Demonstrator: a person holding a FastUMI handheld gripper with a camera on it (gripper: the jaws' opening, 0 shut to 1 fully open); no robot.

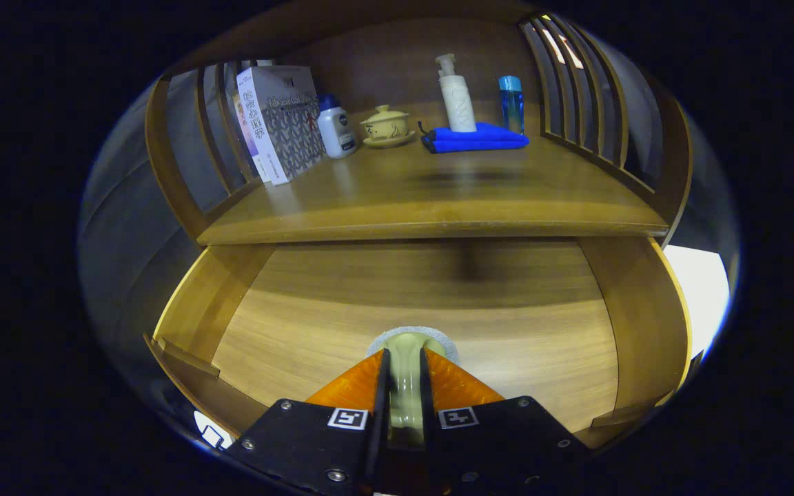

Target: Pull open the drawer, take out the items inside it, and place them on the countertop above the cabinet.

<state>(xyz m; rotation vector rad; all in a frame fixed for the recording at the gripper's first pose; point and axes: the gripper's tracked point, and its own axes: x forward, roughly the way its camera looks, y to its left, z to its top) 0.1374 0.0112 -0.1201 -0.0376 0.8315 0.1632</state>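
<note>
The tongs (405, 362) were nearly pressed together, their two fingers pinching a narrow, pale greenish object (405, 386) that ran up the slim gap between them. Both fingers lay against its sides. At its far end, just past the fingertips, the object widened into a rounded grey rim (442, 339); what kind of item it was could not be told from this angle.

The tongs and their load hung over the open drawer (183, 324), above the near middle of its wooden bottom (521, 331). The side walls of the drawer spread away to left and right, and a dark shadow lay on the back of the bottom under the edge of the countertop.

Beyond the drawer, the countertop (424, 207) stretched away, with slatted wooden sides at either end. At its far part stood a row of things: a patterned box (283, 120) leaning at the left, a small white bottle with a blue cap (336, 127) just beside it, then a lidded yellow cup on a saucer (386, 126). Further right lay a folded blue cloth (474, 138), with a tall white pump bottle (457, 96) standing on it and a clear blue bottle (511, 103) by its right end.
</note>
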